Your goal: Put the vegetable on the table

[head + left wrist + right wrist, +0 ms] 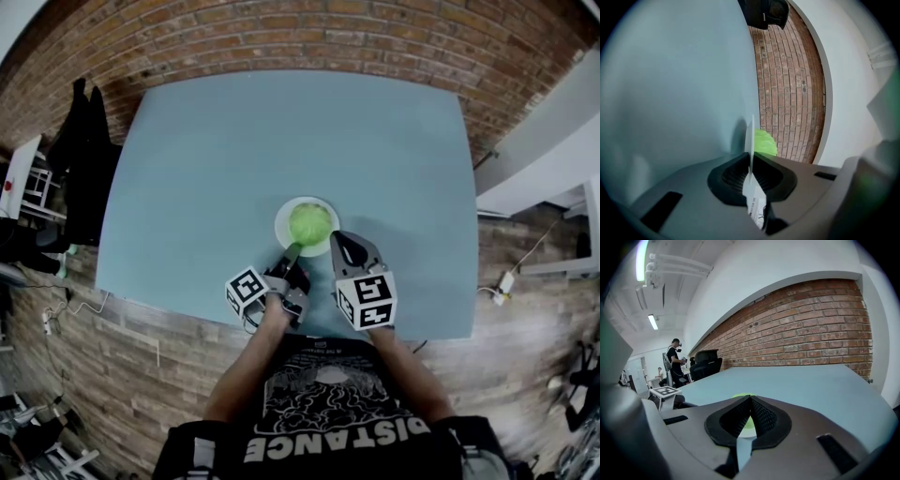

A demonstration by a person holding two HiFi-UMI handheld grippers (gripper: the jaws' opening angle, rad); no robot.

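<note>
A round green vegetable lies on a white plate near the front middle of the light blue table. My left gripper reaches the plate's near rim from the lower left and is shut on it. In the left gripper view the plate shows edge-on between the jaws, with the vegetable behind it. My right gripper sits at the plate's near right rim with its jaws closed tip to tip. In the right gripper view the vegetable and plate show through the gap below the tips.
The table's front edge runs just under both grippers. A black chair with dark clothes stands off the table's left side. A white unit is at the right, and a power strip with cables lies on the brick floor. A person stands far off.
</note>
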